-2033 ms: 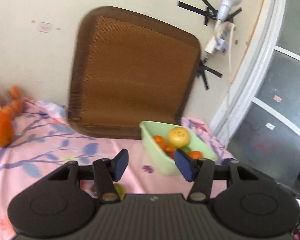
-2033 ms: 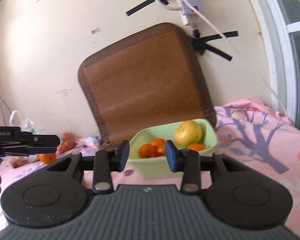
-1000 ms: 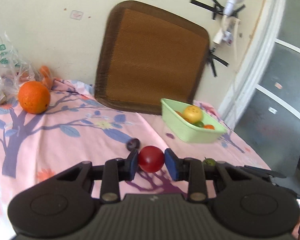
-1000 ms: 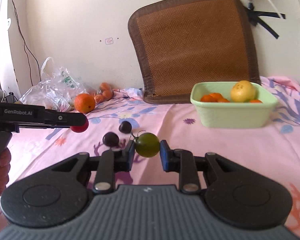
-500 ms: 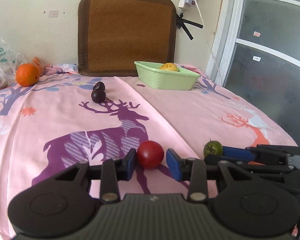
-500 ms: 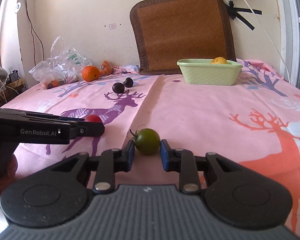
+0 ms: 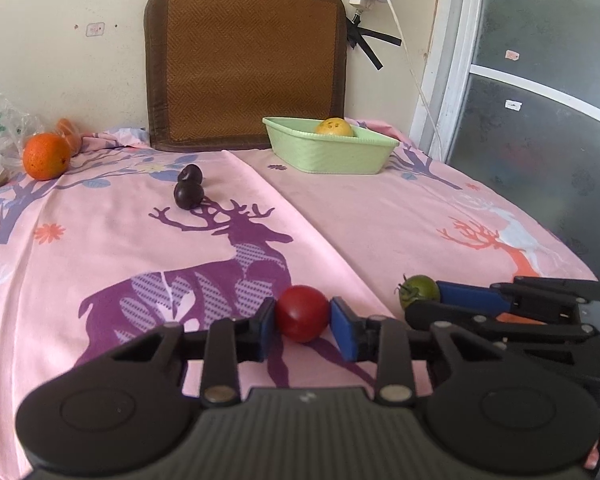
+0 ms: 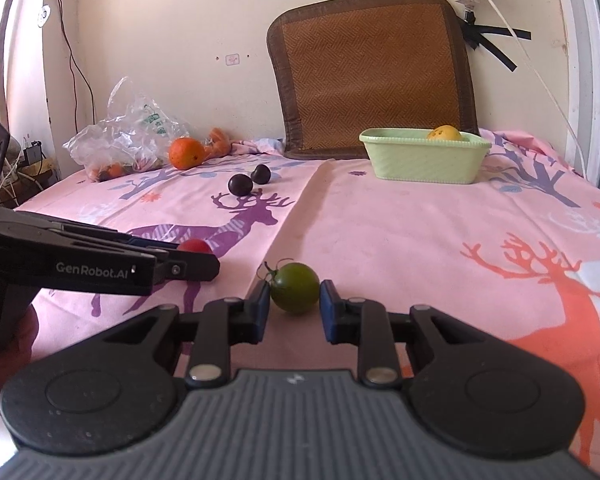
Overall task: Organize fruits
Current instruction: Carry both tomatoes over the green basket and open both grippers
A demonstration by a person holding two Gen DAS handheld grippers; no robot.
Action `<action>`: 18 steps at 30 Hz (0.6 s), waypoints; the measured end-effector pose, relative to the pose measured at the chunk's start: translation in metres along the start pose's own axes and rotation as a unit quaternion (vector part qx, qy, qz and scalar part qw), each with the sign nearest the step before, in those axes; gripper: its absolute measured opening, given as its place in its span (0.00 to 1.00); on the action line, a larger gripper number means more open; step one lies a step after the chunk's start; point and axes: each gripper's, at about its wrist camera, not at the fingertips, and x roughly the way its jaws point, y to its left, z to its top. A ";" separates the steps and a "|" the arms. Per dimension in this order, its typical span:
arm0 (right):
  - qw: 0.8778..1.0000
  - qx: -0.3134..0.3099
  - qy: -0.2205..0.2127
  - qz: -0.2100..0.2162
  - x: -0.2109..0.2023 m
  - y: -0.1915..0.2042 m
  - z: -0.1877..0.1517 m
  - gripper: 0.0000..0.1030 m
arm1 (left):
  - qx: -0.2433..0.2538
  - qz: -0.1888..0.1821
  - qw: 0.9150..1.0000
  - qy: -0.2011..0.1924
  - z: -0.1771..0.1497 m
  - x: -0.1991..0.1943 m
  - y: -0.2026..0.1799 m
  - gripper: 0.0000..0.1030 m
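Left gripper low over the pink deer-print cloth, fingers slightly parted around a red tomato: left pad touching it, a thin gap at the right pad, fruit resting on the cloth, so bracketed rather than clamped. Right gripper in the same posture around a green tomato with its stem to the left, small gaps on both sides, fruit on the cloth. Only in the left wrist view: the right gripper side-on at the right edge, the green tomato at its blue pad tips, and a frosted glass door beyond the bed edge. Only in the right wrist view: the left gripper side-on with its GenRobot.AI lettering, red tomato just peeking above its fingers, a crumpled plastic bag with small fruit inside at far left. In both views: two dark plums touching each other near the deer's antlers, an orange at the far left near the wall, a pale green basket with a yellow fruit showing above its rim, a brown woven mat upright against the wall just behind.
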 end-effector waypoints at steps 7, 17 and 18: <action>0.997 0.011 -0.076 -0.022 0.011 -0.040 0.055 0.28 | -0.009 -0.065 0.998 -0.023 0.077 0.028 -0.008 0.29; 0.994 0.047 -0.072 -0.070 0.121 -0.125 0.119 0.29 | -0.122 -0.115 0.985 0.031 0.200 0.199 0.017 0.29; 0.994 0.042 -0.068 -0.075 0.131 -0.127 0.120 0.29 | -0.130 -0.120 0.983 0.037 0.204 0.213 0.018 0.28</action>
